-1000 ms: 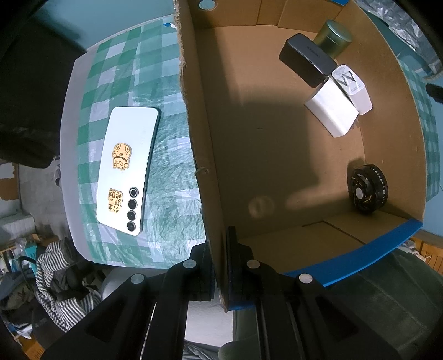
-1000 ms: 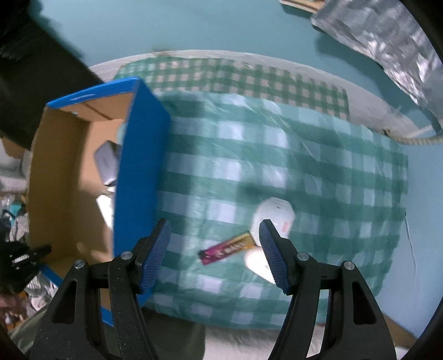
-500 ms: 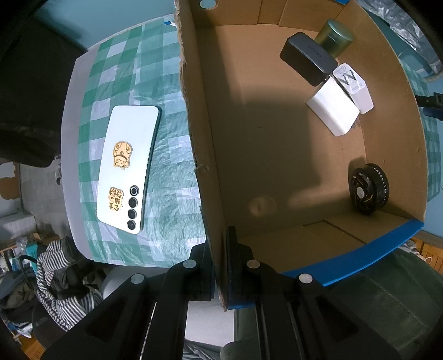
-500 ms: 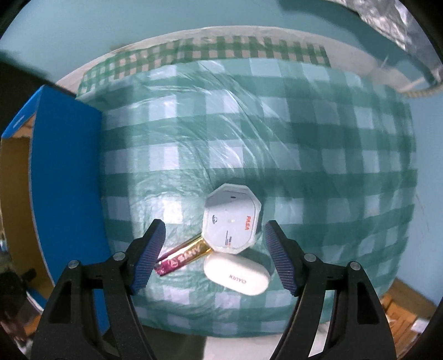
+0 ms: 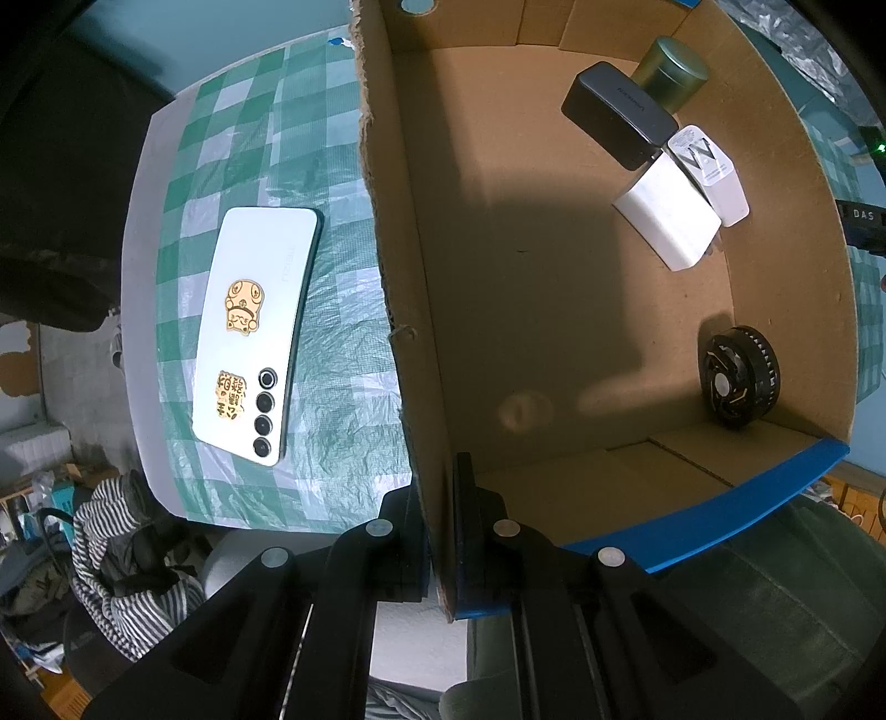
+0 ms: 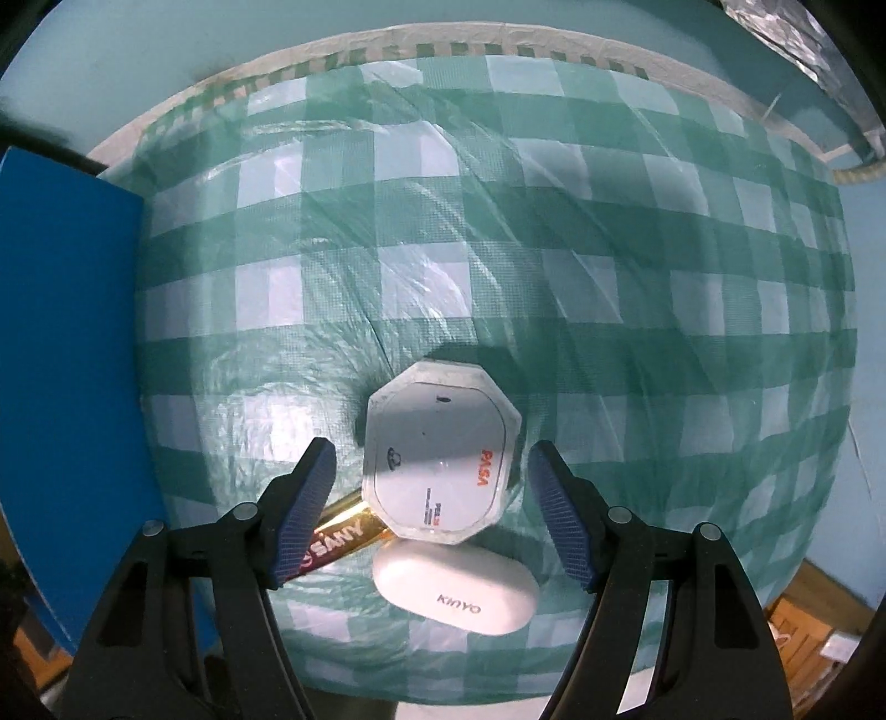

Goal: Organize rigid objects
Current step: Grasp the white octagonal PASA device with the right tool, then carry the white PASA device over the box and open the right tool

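Right tool (image 6: 432, 495), having descended, is closing apart around the octagonal white case (image 6: 440, 459), untouched; left tool (image 5: 440, 531) stays clamped on cardboard box wall (image 5: 404, 310), steadying it.

A green-and-white checked cloth (image 6: 554, 288) under a clear, wrinkled plastic sheet covers the surface, its pale hem showing along the far edge in the right wrist view. Behind it stands a plain teal wall (image 6: 277, 39), and a crinkled silver foil sheet (image 6: 819, 50) fills the upper right corner. In the left wrist view, a striped black-and-white garment (image 5: 116, 559) lies heaped below the cloth's near edge, among cluttered odds and ends too small to tell apart. A dark green cushioned seat (image 5: 775, 587) sits at the lower right, and a dark mass (image 5: 50, 221) fills the left side
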